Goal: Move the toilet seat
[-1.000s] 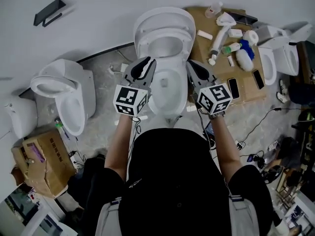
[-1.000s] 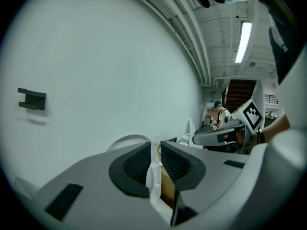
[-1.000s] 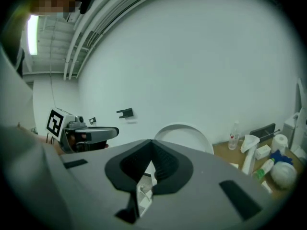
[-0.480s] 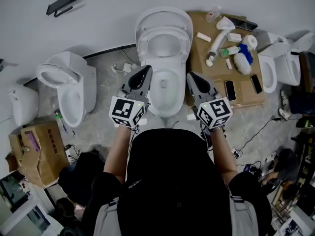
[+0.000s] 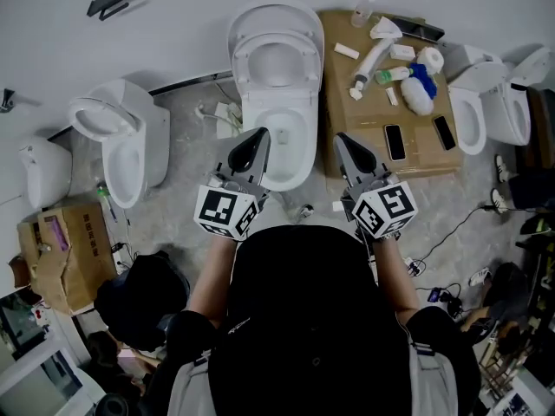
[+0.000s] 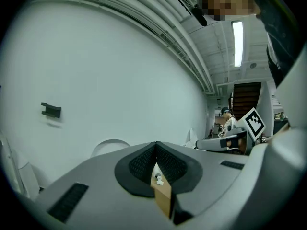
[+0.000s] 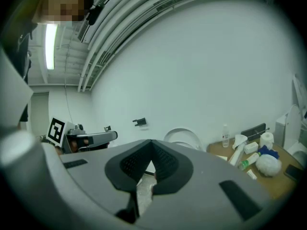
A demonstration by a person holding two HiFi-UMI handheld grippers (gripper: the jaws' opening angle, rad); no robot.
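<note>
While the grey left gripper (image 5: 260,135) and grey right gripper (image 5: 344,139) are hovering closed and empty, the white oval toilet seat (image 5: 246,59) is standing raised against the pale wall (image 5: 173,7), apart from both.

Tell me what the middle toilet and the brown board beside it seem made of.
Middle toilet: looks like glazed ceramic, glossy white with smooth rounded edges. Its raised seat may be plastic. Brown board: matte tan, flat, probably cardboard or plain wood. The look leaves that open.
</note>
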